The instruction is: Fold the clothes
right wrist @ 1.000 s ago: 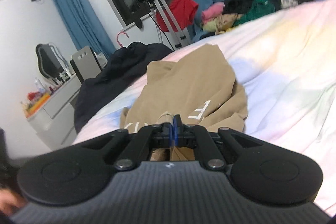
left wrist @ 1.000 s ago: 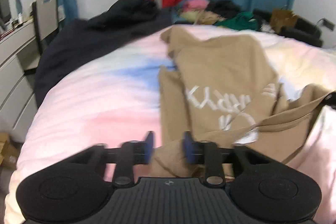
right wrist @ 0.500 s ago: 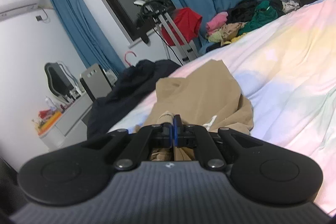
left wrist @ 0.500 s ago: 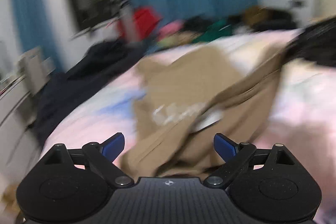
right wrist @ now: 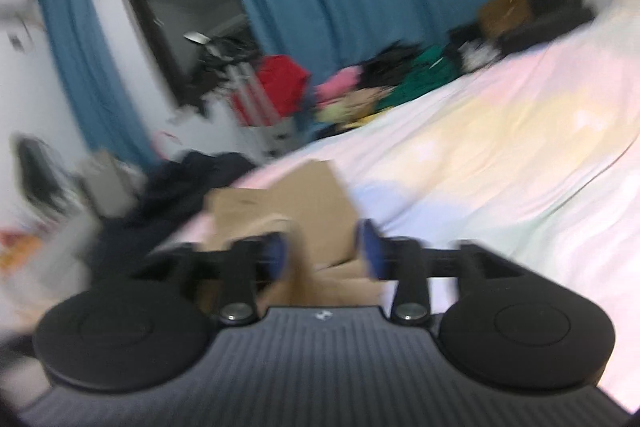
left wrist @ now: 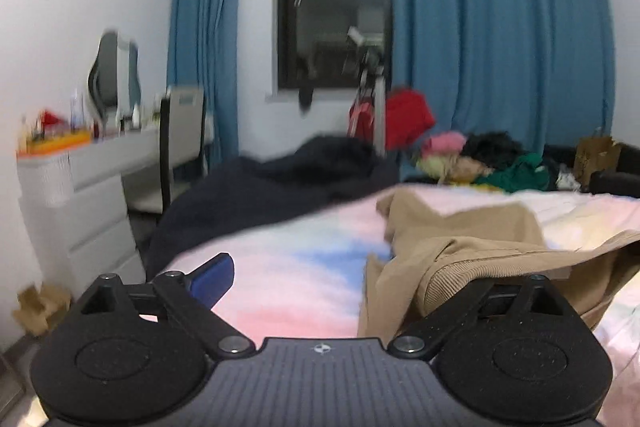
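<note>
A tan sweatshirt (left wrist: 464,227) lies crumpled on the pastel pink-and-blue bedspread (left wrist: 304,267). My left gripper (left wrist: 344,279) stands wide with its jaws still opening. Its left blue pad (left wrist: 212,277) is bare, and the sweatshirt's ribbed hem (left wrist: 452,277) drapes over the right finger and hides that pad. In the blurred right wrist view the same sweatshirt (right wrist: 304,195) runs away from my right gripper (right wrist: 323,254). Its jaws are opening, with a fold of tan cloth loose between the two blue pads (right wrist: 370,253).
A dark navy garment (left wrist: 280,183) is heaped at the bed's far left. Beyond the bed lies a pile of mixed clothes (left wrist: 484,159), with a red item (left wrist: 408,119) on a stand. A white dresser (left wrist: 80,195) and chair (left wrist: 184,135) stand left. The bedspread (right wrist: 500,155) stretches to the right.
My left gripper opened from half closed to wide and lifted, so the view now takes in the room. My right gripper, shut on the tan cloth before, has opened.
</note>
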Available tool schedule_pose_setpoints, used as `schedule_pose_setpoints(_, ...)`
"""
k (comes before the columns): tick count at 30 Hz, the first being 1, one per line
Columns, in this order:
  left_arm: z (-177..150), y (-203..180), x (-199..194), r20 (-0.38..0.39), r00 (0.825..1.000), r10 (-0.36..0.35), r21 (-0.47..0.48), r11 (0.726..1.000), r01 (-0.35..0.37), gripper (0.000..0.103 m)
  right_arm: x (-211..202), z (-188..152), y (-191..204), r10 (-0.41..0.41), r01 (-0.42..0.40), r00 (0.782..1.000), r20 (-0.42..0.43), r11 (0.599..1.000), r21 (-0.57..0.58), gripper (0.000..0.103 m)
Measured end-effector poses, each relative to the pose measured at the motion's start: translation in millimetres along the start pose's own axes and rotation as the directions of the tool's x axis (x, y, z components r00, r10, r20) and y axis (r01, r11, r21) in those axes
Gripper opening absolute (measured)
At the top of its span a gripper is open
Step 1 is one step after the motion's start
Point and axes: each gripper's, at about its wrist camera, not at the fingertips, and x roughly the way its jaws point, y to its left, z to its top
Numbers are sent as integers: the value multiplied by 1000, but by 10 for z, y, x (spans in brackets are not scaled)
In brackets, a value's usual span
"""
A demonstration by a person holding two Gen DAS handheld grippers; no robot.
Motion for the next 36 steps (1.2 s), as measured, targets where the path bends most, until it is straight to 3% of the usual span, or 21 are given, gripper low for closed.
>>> schedule_pose_setpoints(2,42,36,-24,33,999,9,-35,999,-8,97,74,-36,27,-31,27,998,-48,996,-84,80)
schedule_pose_setpoints(4,69,92,-32,45,999,23,-71,997,-20,97,173,-101,53,-31,11,991,-127,988,-153,78)
schedule_pose_setpoints(7,67,131,72,7,999,33,-111,993,-32,97,227,-190,17,-33,19,988,-150,995,-99,78)
schedule_pose_setpoints(9,71,129,145,-1,999,49,-119,992,-49,97,218,-198,2,-34,31,992,-123,999,-29,78)
schedule_pose_setpoints(12,110,143,196,37,998,57,-128,990,-52,97,51,-112,71,-39,39,999,17,999,-13,78)
schedule_pose_setpoints(16,345,237,19,150,988,40,-151,988,-17,98,-355,214,201,-21,18,979,203,1000,16,79)
schedule_pose_setpoints(21,1142,343,-464,314,949,33,-202,979,32,98,-979,937,428,54,-66,927,371,998,20,80)
schedule_pose_setpoints(25,1954,338,-970,476,878,56,-153,988,20,99,-1491,1554,636,107,-110,875,472,994,-21,80)
schedule_pose_setpoints(27,2355,332,-1190,514,856,59,-135,991,13,101,-1732,1874,710,123,-128,857,500,991,-25,80)
schedule_pose_setpoints(30,2912,356,-1500,535,843,53,-127,992,19,101,-2095,2346,825,158,-152,845,511,987,-53,80)
schedule_pose_setpoints(36,3741,494,-2080,534,845,2,-116,991,71,103,-2919,2991,1051,222,-184,799,559,975,-124,80)
